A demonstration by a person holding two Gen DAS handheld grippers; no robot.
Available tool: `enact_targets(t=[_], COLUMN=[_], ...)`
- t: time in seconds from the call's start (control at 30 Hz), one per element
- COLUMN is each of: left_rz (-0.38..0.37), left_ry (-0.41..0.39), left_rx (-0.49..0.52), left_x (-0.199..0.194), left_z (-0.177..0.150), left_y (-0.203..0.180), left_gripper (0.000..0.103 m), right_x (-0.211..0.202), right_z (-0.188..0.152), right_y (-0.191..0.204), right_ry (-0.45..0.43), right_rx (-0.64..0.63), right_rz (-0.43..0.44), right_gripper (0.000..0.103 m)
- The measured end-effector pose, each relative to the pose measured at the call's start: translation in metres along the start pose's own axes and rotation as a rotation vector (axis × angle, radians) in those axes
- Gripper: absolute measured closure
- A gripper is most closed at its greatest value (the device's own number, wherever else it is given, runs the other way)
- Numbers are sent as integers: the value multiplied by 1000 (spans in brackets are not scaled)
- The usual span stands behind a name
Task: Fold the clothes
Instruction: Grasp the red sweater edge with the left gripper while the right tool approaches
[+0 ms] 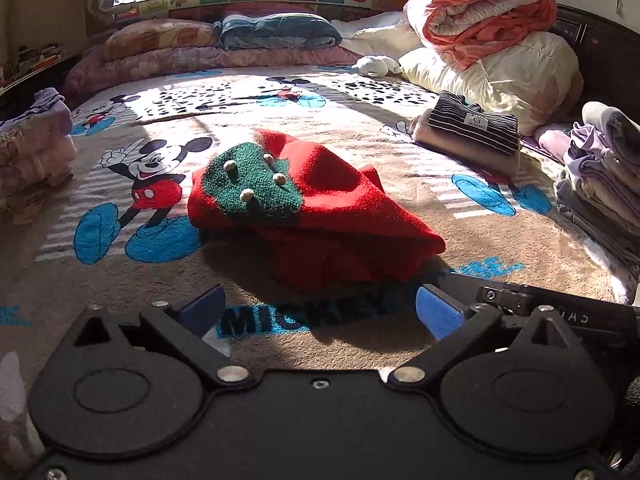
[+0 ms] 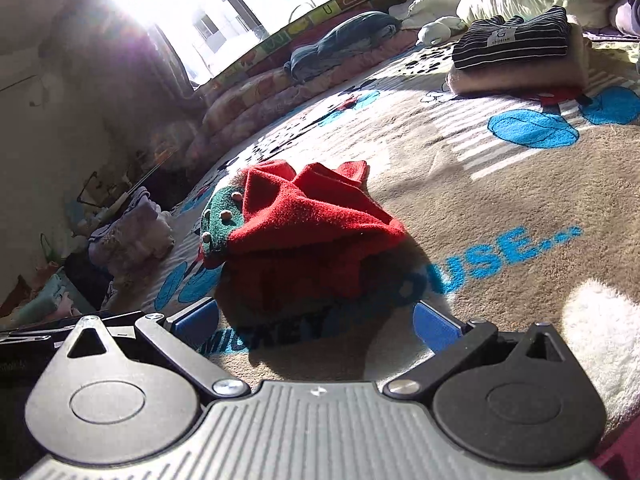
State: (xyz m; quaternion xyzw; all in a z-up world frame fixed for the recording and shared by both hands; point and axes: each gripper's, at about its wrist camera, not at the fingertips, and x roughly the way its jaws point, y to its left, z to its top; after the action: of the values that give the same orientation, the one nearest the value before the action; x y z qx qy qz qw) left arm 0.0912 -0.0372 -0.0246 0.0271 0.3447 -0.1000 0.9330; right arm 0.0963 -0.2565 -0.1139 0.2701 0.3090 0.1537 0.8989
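Left tongs [image 1: 320,312] spread wide, blue pads [image 1: 438,312] apart, nothing between them; we see them low at bottom centre of the left wrist view. Right tongs [image 2: 316,322] same state: spread, empty, bottom centre of the right wrist view.

Red sweater [image 1: 316,208] sits bunched on the bed blanket [image 1: 400,152], mid-frame in both views, just beyond both pairs of tongs and not touching them. Partly folded, lumpy, layers stacked. In the left wrist view its long axis runs from upper left to lower right; green patch with pale bobbles [image 1: 250,182] at the upper-left end, a flat red edge pointing to lower right. In the right wrist view the green patch [image 2: 218,220] faces frame left, and a ribbed cuff sticks up at the top of the heap.

Open blanket all around the sweater: bare patches to its left, right and behind it. Striped folded stack [image 1: 474,128] at upper right, well apart. Folded pile [image 1: 600,172] at the right edge, another pile [image 1: 34,148] at the left edge. Pillows and a rolled quilt [image 1: 484,16] along the back.
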Motion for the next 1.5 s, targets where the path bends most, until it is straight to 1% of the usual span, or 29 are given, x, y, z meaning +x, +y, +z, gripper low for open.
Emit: enact_targets(t=[0.1,0.23,0.3,0.37,0.4,0.47,0.53,0.57,0.6,0.63,0.77,0.83,0.87,0.9,1.0,1.03,1.07,1.1,1.23,1.3,1.4,1.5], left_rz=[35,3,-15,-56,-68,-95,-124,-135,-138,-138,-116,-92,-75,-59,-16,-6,-6,-4,5,11,8,5], left_ry=[0,-13,-14,-12,-1,29,64,83,103,125,231,307,327,344,363,367,361,348,297,264,211,146], left_rx=[121,241,328,427,469,551,632,671,708,743,857,922,947,970,1024,1035,1030,1021,983,957,868,722], left_x=[11,23,30,37,41,53,66,72,80,87,126,150,157,164,172,173,172,169,159,153,141,125], left_z=[9,29,40,48,51,55,58,58,58,58,56,51,49,47,42,41,42,44,48,50,60,76], left_y=[-15,-28,-41,-55,-61,-76,-91,-98,-106,-113,-136,-146,-148,-150,-152,-152,-152,-150,-144,-139,-126,-104], left_gripper=[0,1,3,10,16,21,29,30,35,37,39,40,41,45,62,68,71,77,85,86,87,89], right_x=[10,11,13,14,15,16,18,18,19,19,20,20,20,20,21,21,22,22,22,22,22,22], right_z=[-5,-12,-14,-15,-16,-17,-17,-17,-17,-17,-16,-17,-17,-17,-18,-18,-18,-18,-21,-22,-24,-26], right_y=[-17,-23,-22,-21,-20,-19,-19,-20,-21,-21,-21,-19,-18,-17,-14,-12,-11,-10,-4,-2,2,5], right_ry=[57,74,79,84,87,92,92,92,92,92,94,95,97,98,102,104,105,107,109,110,111,111], right_rx=[52,77,75,72,71,72,78,81,87,94,93,80,71,62,34,25,17,8,-27,-43,-67,-87], right_rz=[4,16,19,22,24,32,37,38,39,41,37,31,27,23,8,3,-2,-7,-29,-39,-54,-65], right_gripper=[0,0,0,0,0,0,0,0,0,0,0,1,1,1,1,1,1,0,0,0,0,0])
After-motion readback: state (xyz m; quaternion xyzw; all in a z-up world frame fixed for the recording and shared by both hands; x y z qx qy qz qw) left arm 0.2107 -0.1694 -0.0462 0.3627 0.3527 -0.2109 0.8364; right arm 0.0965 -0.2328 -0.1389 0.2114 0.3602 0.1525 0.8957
